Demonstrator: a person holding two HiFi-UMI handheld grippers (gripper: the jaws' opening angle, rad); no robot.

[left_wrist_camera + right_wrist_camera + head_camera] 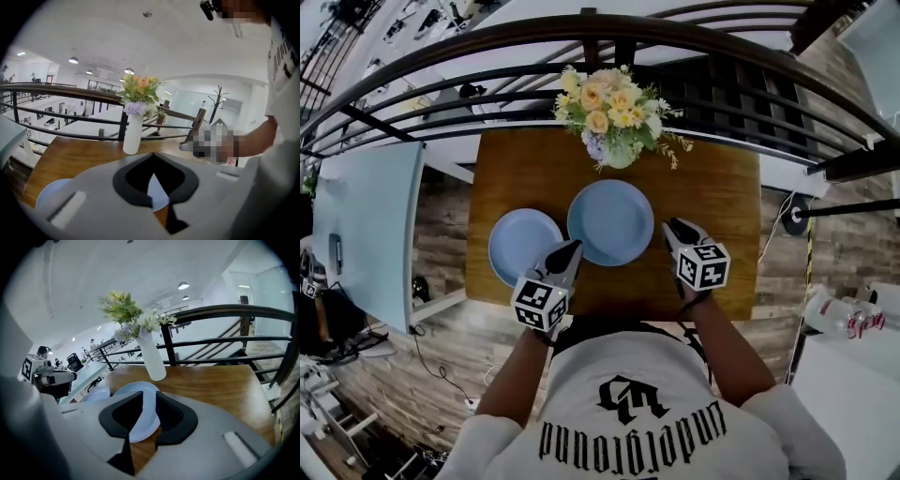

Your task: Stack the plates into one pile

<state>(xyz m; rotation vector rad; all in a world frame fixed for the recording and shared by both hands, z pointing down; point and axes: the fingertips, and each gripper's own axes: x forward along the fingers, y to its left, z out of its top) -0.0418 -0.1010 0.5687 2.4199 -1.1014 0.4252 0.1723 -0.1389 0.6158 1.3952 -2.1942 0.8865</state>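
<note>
Two light blue plates lie side by side on a wooden table (722, 206). The smaller left plate (523, 246) (50, 197) (96, 393) sits just left of the larger plate (610, 221) (158, 193) (130, 391). My left gripper (574, 247) (152, 157) hovers over the gap between them near the front edge. Its tips meet with nothing between them. My right gripper (672, 227) (145, 397) hangs just right of the larger plate, off the table. Its jaws stand apart and hold nothing; the plate's rim shows through the gap beyond them.
A white vase of flowers (619, 141) (132, 133) (153, 359) stands at the table's far edge, behind the plates. A dark metal railing (581, 37) runs along behind it. A pale desk (370, 225) stands to the left.
</note>
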